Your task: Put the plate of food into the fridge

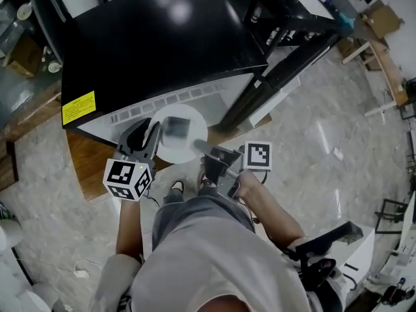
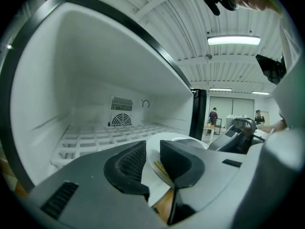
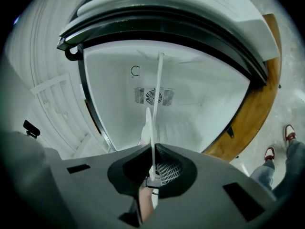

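I hold a white plate [image 1: 185, 135] level in front of the open black fridge [image 1: 162, 44], with a blurred grey patch of food on it. My left gripper [image 1: 151, 132] is shut on the plate's left rim, and my right gripper [image 1: 200, 147] is shut on its right rim. In the left gripper view the plate [image 2: 183, 137] sits between the jaws of the left gripper [image 2: 153, 151], with the white wire shelf [image 2: 95, 140] just beyond. In the right gripper view the plate [image 3: 148, 128] shows edge-on, pinched by the right gripper [image 3: 152, 168].
The fridge stands on a wooden board [image 1: 84, 158]. Its open door [image 1: 260, 96] juts out at the right, and its ribbed inner face [image 3: 47, 80] shows in the right gripper view. A fan vent [image 2: 121, 118] is on the back wall. My shoes [image 3: 285, 132] are on the marbled floor.
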Motion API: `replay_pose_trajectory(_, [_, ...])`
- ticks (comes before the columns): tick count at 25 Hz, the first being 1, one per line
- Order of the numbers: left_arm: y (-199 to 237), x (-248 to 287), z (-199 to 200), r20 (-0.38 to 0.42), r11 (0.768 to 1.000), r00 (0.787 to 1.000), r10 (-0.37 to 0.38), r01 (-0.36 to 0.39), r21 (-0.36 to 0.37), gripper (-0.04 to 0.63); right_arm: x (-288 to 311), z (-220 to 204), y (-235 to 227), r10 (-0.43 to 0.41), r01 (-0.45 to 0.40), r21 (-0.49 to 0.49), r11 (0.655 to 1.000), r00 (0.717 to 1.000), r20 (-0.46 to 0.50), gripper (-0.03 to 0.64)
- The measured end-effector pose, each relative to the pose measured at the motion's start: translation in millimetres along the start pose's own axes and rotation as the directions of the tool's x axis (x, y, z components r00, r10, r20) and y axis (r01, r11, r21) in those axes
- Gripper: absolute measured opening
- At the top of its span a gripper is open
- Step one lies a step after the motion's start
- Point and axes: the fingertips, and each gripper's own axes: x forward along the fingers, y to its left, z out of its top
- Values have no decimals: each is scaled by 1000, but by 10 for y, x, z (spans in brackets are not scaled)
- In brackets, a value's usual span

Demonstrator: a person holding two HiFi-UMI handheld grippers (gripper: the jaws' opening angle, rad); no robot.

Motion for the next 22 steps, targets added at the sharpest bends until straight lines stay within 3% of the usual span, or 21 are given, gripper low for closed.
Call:
replay_pose_trajectory(4, [261, 265, 130, 11, 993, 994, 112, -112, 24, 106, 239, 375, -5, -7, 9, 29, 1000, 999, -53, 28])
replay_pose_trajectory(8, [412, 168, 254, 25, 979, 981, 195, -196, 49, 104, 398, 377, 84, -2, 6, 52, 999, 997, -75, 28])
replay_pose_trajectory(15, [691, -135, 536, 62, 950, 953, 295, -300, 89, 104, 685, 454, 217, -37, 39, 104, 994, 999, -20, 26])
replay_pose_trajectory(18, [553, -345, 628, 80, 959, 964, 253, -261, 108, 67, 804, 471, 280, -54, 53, 129, 990, 999, 3, 28])
replay_pose_trajectory(22, [41, -390, 566, 48, 990, 994, 96, -100, 102, 49, 889, 573, 392, -54, 50, 139, 989, 998, 19, 28])
